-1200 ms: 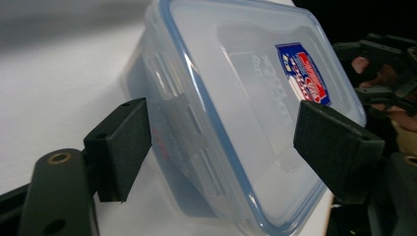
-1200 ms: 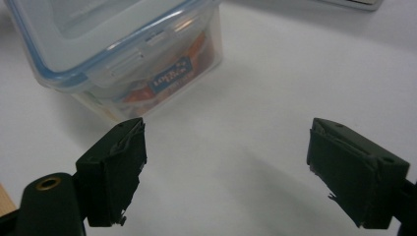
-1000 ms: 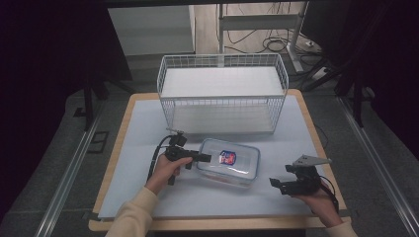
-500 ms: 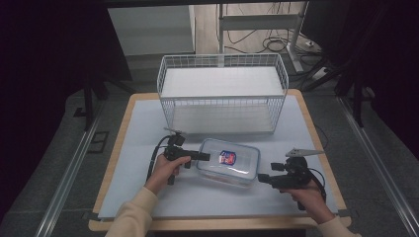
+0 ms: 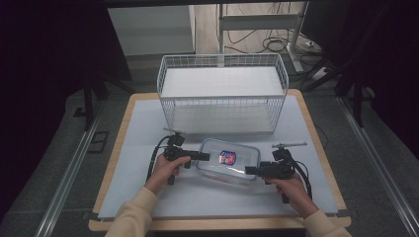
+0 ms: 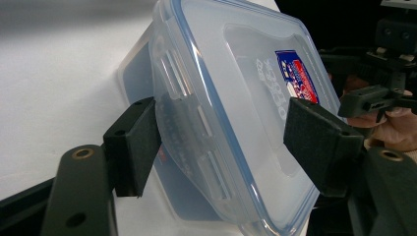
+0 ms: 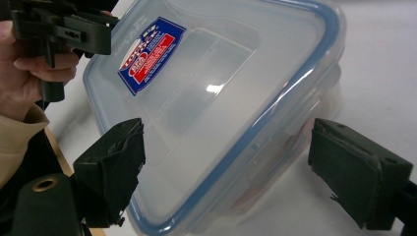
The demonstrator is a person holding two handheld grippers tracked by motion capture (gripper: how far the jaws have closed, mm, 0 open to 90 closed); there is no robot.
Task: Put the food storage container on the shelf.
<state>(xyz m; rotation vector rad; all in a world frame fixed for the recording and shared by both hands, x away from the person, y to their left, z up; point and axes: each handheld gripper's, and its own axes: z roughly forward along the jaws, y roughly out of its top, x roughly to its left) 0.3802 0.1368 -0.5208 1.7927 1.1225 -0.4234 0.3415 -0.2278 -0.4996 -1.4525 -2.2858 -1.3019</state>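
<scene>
A clear plastic container [image 5: 228, 165] with a blue-rimmed lid and a red and blue label lies in the middle of the white mat. My left gripper [image 5: 203, 157] holds its left end. In the left gripper view one pad [image 6: 133, 142] presses the side latch and the other sits on the lid of the container [image 6: 236, 98]. My right gripper [image 5: 248, 170] is at the container's right end. Its jaws [image 7: 226, 167] stand wide open around a corner of the container [image 7: 221, 98] without touching it. The container looks slightly tipped up off the mat.
A white wire basket [image 5: 222, 108] stands just behind the container, across the back half of the table. The white mat [image 5: 143, 128] covers the wooden tabletop. Cables trail from both grippers. Dark floor and metal rails flank the table.
My right gripper has moved left and forward from the table's right front to the container's right end. The left gripper and the container have stayed in place.
</scene>
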